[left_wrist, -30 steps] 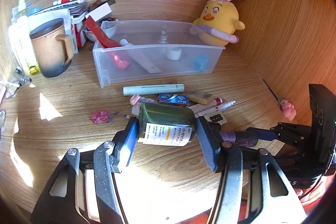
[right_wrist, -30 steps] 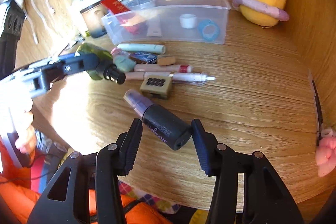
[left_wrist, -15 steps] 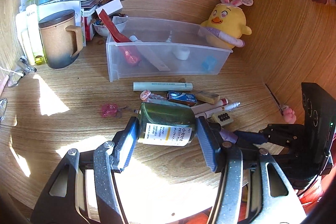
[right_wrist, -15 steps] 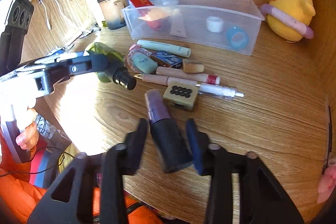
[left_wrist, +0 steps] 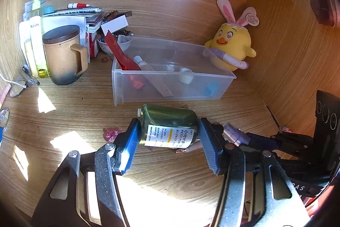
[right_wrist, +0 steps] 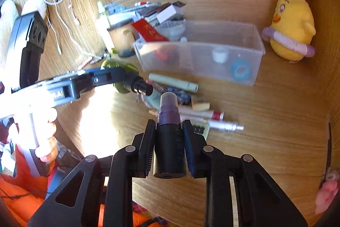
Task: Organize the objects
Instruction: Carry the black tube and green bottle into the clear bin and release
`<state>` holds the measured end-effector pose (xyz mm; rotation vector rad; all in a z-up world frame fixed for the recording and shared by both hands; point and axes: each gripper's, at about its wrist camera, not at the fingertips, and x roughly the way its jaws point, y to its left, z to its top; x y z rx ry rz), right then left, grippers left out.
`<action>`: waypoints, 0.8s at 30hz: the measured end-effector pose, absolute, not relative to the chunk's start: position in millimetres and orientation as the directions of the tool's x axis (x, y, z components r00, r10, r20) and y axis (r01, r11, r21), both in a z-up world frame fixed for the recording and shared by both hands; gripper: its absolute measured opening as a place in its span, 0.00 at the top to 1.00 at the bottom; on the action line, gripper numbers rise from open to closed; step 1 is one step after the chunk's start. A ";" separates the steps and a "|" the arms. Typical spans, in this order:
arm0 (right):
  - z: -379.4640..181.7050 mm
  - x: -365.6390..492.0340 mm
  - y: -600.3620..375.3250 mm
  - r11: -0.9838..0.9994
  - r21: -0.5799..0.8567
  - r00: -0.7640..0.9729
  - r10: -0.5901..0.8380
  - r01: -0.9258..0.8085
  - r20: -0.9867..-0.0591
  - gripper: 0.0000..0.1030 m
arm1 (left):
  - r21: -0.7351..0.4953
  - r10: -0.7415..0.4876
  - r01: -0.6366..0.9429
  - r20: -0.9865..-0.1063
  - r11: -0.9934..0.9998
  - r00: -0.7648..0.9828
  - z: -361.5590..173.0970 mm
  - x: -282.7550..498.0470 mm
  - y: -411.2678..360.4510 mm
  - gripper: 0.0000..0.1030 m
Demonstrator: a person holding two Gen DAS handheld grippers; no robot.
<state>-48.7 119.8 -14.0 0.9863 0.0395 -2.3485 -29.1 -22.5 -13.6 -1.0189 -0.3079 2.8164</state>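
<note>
A green pump bottle (left_wrist: 170,127) is clamped across its body between the blue pads of the left gripper (left_wrist: 169,139), lying on its side with the white printed label facing the camera. The grip across the widest part appears chosen to keep the rounded body from rolling out. The bottle is carried clear of the desk (left_wrist: 74,103), in front of the clear plastic bin (left_wrist: 174,86), which is judged to be its destination.

A dark spray bottle (right_wrist: 169,142) is clenched by the right gripper (right_wrist: 169,142), its pads pressed flat on both sides of the black barrel. The bottle points forward along the fingers, with the translucent purple cap (right_wrist: 168,99) leading. This lengthwise hold would let it be slid into the bin cap first. It too is held above the desk, short of the bin.

The green bottle is seen to be translucent dark olive, squat, with a black nozzle visible in the right wrist view. The spray bottle is slim, matte black below and purple-tinted above.

The bin already holds a red envelope (left_wrist: 121,54), a tube, a small white cup (left_wrist: 185,76) and a blue tape roll (right_wrist: 241,69). Loose items remain on the desk before it: a pale green tube (right_wrist: 173,82), pens (right_wrist: 212,118) and a small box. A yellow plush chick (left_wrist: 230,50) sits beside the bin, and a lidded mug (left_wrist: 63,54) to the other side.
</note>
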 end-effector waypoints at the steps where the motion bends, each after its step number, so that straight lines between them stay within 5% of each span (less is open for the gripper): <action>1: -10.1 -51.6 120.4 -0.833 0.191 -0.569 -0.503 0.519 -0.650 0.77 | -0.232 0.187 -0.051 -0.612 -0.971 -0.768 -11.5 -30.5 -22.3 0.46; 24: 42.8 -133.8 133.9 -0.904 0.161 -0.734 -0.418 0.397 -0.535 0.77 | -0.152 0.122 -0.046 -0.543 -0.987 -0.831 33.4 -98.4 -24.3 0.46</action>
